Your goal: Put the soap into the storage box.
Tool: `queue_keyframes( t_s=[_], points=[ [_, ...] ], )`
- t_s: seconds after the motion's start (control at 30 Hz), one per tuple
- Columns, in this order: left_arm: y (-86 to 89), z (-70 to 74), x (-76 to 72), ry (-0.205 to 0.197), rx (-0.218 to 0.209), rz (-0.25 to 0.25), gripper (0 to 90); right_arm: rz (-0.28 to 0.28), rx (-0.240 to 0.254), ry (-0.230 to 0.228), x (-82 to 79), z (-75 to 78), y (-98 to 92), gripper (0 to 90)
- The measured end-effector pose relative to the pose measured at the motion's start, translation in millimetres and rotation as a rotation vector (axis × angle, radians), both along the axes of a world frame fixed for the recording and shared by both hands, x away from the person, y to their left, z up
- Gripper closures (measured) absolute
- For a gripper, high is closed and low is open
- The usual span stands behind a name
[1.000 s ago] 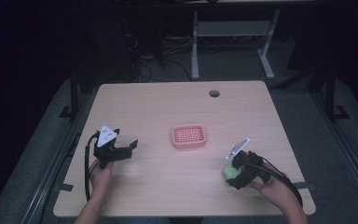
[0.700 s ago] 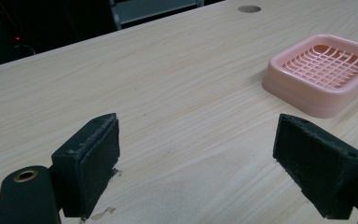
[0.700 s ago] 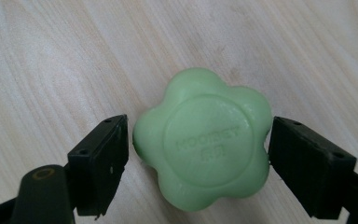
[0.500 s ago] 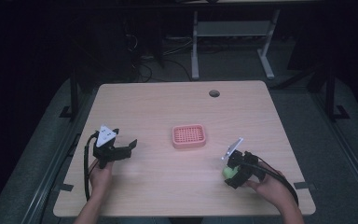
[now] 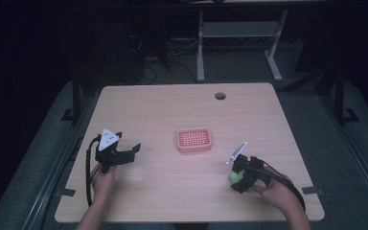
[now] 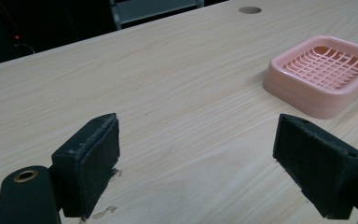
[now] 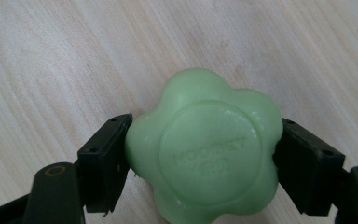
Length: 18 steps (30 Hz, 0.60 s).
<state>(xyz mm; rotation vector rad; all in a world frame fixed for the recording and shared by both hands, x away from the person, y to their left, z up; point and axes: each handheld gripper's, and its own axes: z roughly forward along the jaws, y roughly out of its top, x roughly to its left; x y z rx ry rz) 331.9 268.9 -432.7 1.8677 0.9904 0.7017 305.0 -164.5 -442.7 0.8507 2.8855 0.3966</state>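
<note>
Both grippers barely moved; right gripper [image 5: 237,178] still pinching green soap [image 7: 205,149]; left gripper [image 6: 205,163] fingers spread.

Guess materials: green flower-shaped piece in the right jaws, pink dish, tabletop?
Green flower piece: probably soap, waxy matte, with embossed lettering and soft rounded lobes. Pink dish: looks like moulded plastic, smooth with a slight sheen and a thin grid floor. Table: pale wood grain, matte; likely laminate, but veneer or solid wood can't be ruled out.

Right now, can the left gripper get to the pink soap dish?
Probably yes. The left gripper is open and holds nothing, and bare table lies between it and the pink soap dish, with nothing in the way.
</note>
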Motion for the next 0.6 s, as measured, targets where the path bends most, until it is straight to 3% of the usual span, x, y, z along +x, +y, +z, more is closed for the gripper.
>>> queue_keyframes(
  t_s=[0.6],
  points=[
    [2.2, -0.2, 0.4, 0.004, -0.011, 0.007, 14.3, 0.007, 0.01, -0.001, -0.6, -0.2, -1.5, 25.6]
  ],
)
